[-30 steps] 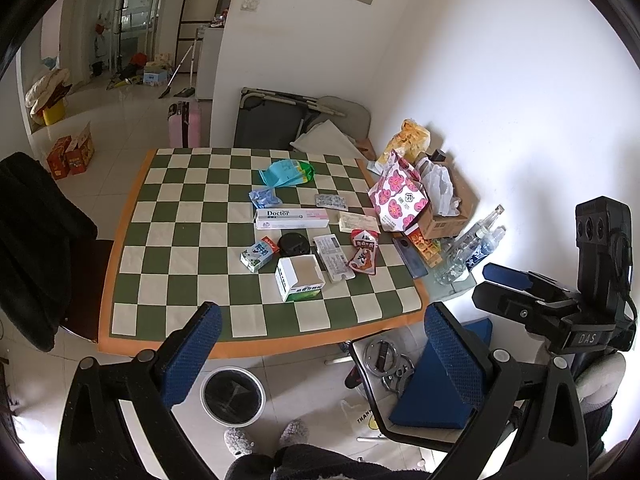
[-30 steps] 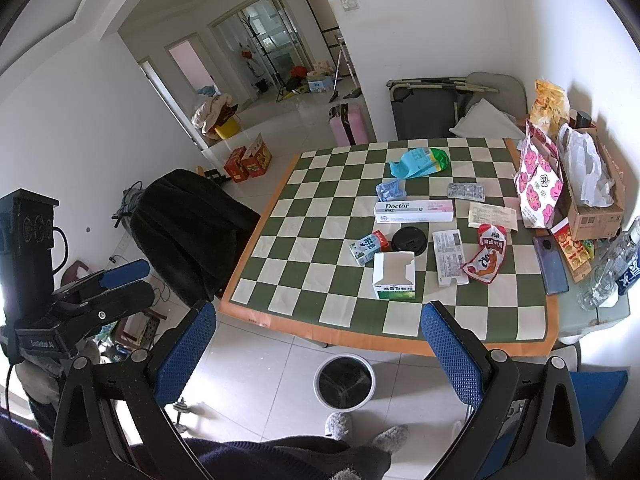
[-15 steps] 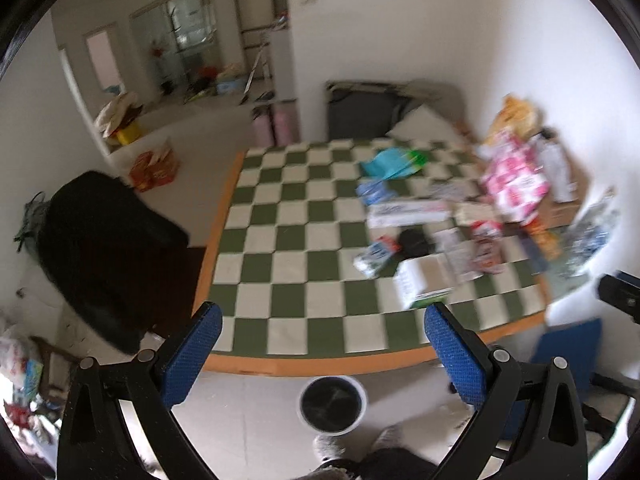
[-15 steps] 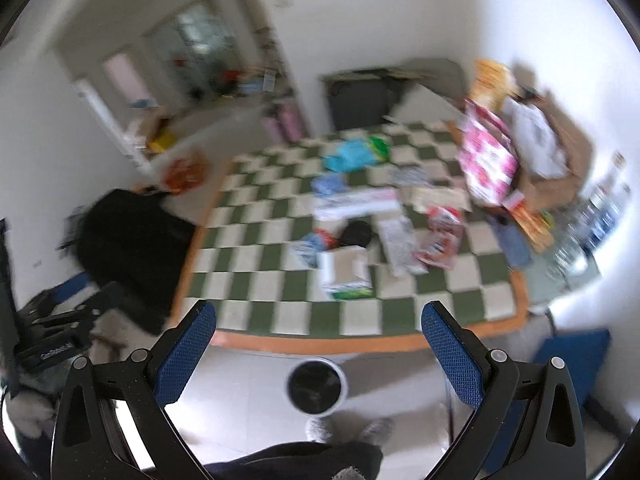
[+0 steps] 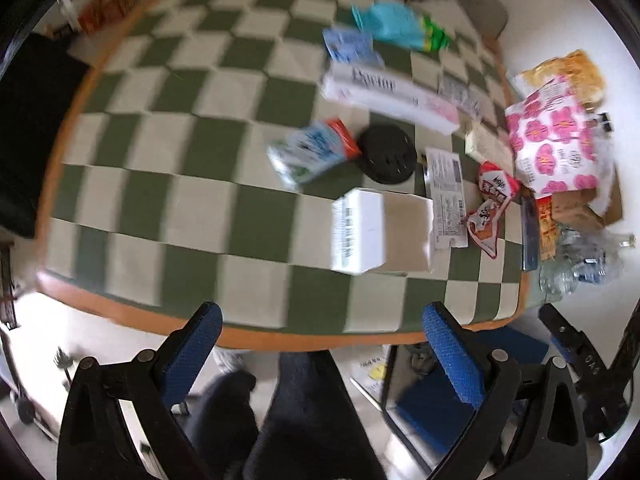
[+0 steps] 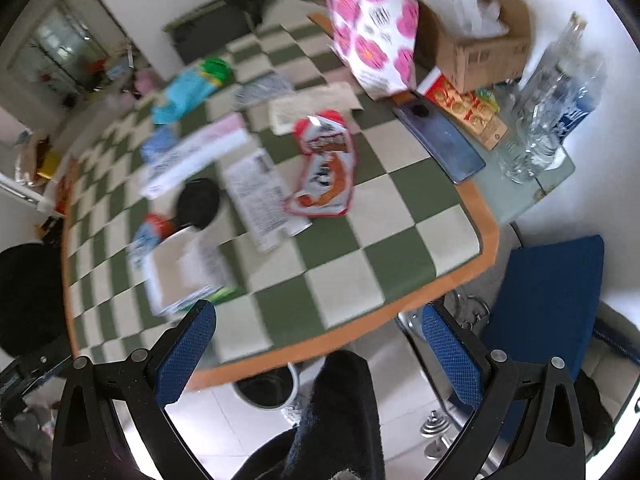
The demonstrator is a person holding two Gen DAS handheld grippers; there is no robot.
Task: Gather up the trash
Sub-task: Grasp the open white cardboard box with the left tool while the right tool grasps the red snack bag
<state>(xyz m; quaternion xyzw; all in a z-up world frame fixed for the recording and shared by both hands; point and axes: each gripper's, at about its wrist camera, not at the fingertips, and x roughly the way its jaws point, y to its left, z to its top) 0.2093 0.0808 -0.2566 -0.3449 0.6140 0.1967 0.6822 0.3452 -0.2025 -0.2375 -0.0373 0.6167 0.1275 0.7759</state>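
Closer now than half a second ago: both cameras dropped toward the checkered tablecloth (image 5: 192, 184), litter looming larger, the near orange edge just ahead of the blue pads. Strong motion blur in both views.

Trash scattered over the right half of the cloth. Nearest the left gripper (image 5: 322, 344): an open white carton (image 5: 360, 232), straight ahead of the gap between the fingers, lying flat, apart from the tips. Beyond it a small blue-and-white milk carton (image 5: 308, 154) tipped on its side, just beside a black round lid (image 5: 386, 154). Farther back a long white toothpaste box (image 5: 384, 94), a pale blue packet (image 5: 348, 46) and a turquoise bag (image 5: 394, 26). Right of the open carton a flattened printed card (image 5: 444, 196), then a red-and-white snack wrapper (image 5: 494, 204).

From the right wrist view, same wrapper (image 6: 324, 172) ahead of the right gripper (image 6: 320, 344), well apart from it; open carton (image 6: 186, 272) close to the left fingertip, contact not discernible. Waste bin (image 6: 266, 390) on the floor under the table edge, partly hidden behind a dark-clad leg (image 6: 340, 408).

Both tongs spread wide, nothing between the pads.

At the table's right side: pink-flowered bag (image 6: 372, 28), cardboard box (image 6: 476, 40), dark phone (image 6: 440, 142), clear plastic bottles (image 6: 548, 116). Blue chair seat (image 6: 548, 292) below the corner.
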